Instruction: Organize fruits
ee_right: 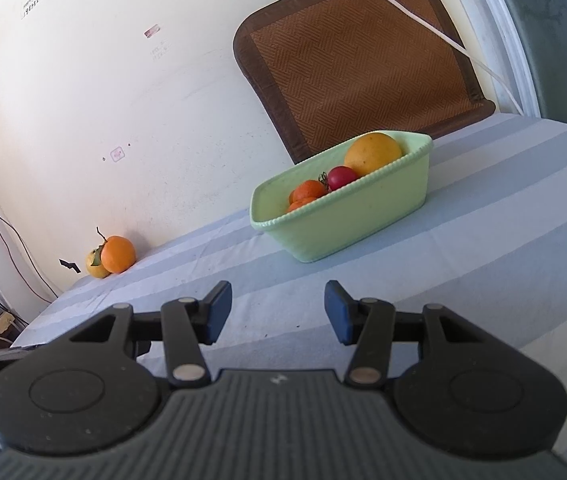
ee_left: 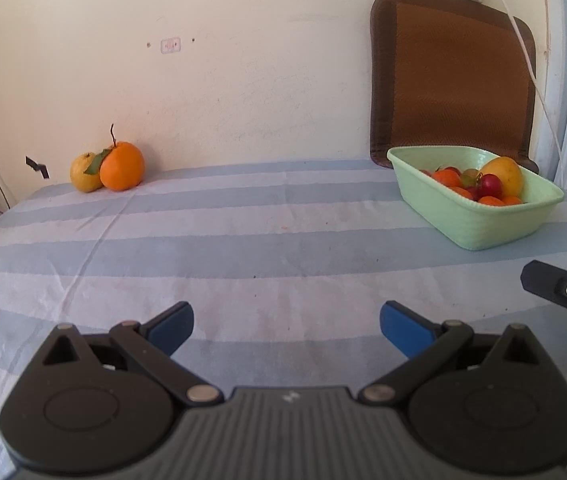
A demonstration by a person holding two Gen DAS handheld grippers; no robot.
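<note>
So the fruit's in two spots: a green basket far right on the surface holds most of it, a big yellow one, a red one and some small orange ones, while an orange with a leaf and a yellow fruit sit touching each other far left, right up against the wall. My guess is those two strays are what's left to go in the basket. Left gripper hangs over the near part of the striped cloth, jaws wide, nothing in them. Right gripper also has nothing, jaws partly open, aimed toward the basket. Loads of bare cloth between everything, so moving is easy. The only tight bit is the wall behind the pair, plus the left edge close by.
</note>
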